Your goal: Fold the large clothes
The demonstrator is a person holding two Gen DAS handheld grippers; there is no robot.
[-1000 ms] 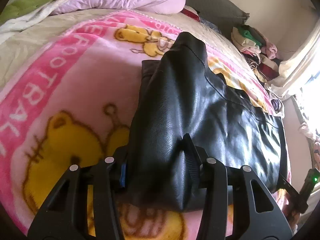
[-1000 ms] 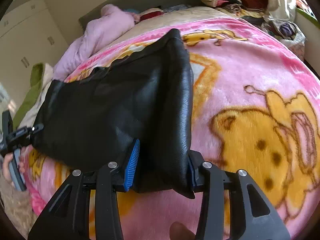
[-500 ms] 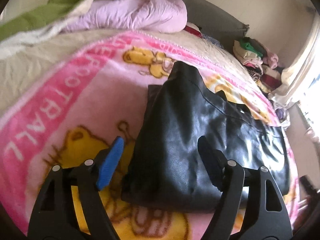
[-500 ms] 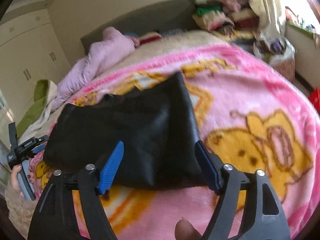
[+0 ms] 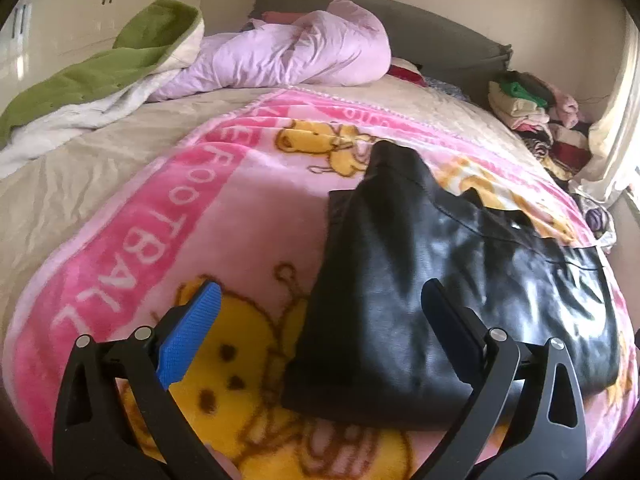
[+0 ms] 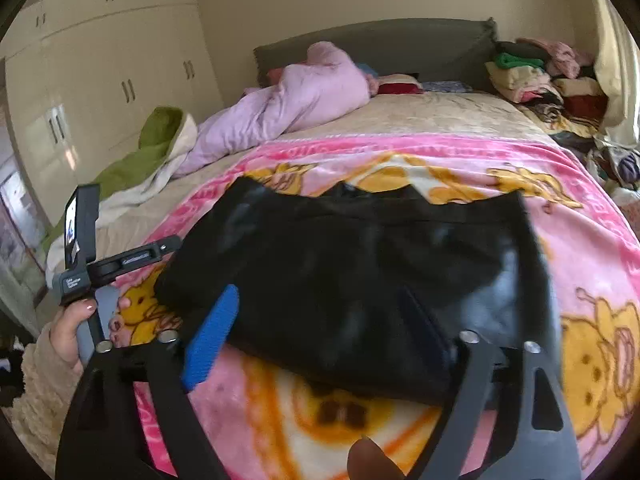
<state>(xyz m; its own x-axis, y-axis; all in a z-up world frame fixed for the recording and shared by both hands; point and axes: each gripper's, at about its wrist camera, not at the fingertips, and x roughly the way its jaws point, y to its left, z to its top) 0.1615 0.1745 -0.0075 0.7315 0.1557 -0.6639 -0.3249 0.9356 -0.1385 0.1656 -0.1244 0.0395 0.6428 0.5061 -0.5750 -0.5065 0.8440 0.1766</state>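
Left gripper (image 5: pixel 320 320) spread wide, jaws just opened, nothing between the pads: blue left pad (image 5: pixel 188 340) over the yellow bear print, right finger hanging above the near left corner of the black garment (image 5: pixel 440 288), not pressing it. Black garment lying folded and flat on the pink blanket (image 5: pixel 132 248), near edge just ahead of both grippers, far corners toward the headboard. Right gripper (image 6: pixel 320 328) likewise apart, jaws just opened, empty, hovering above the garment's near edge (image 6: pixel 360 280) with the blue pad over its left part; picture blurred, so touching or not cannot be told. At far left of the right wrist view, a hand (image 6: pixel 76 328) in a fuzzy cream sleeve gripping the handle of the other gripper. Pink blanket spread over a beige bed (image 6: pixel 420 116); green-and-cream throw (image 5: pixel 100 76) and lilac duvet (image 5: pixel 288 52) bunched at the left and head end, grey headboard (image 6: pixel 400 44) behind, cream wardrobe (image 6: pixel 112 72) on the left wall, stacked clothes (image 6: pixel 536 76) at the right. Bare blanket on the left, right and near side of the garment.
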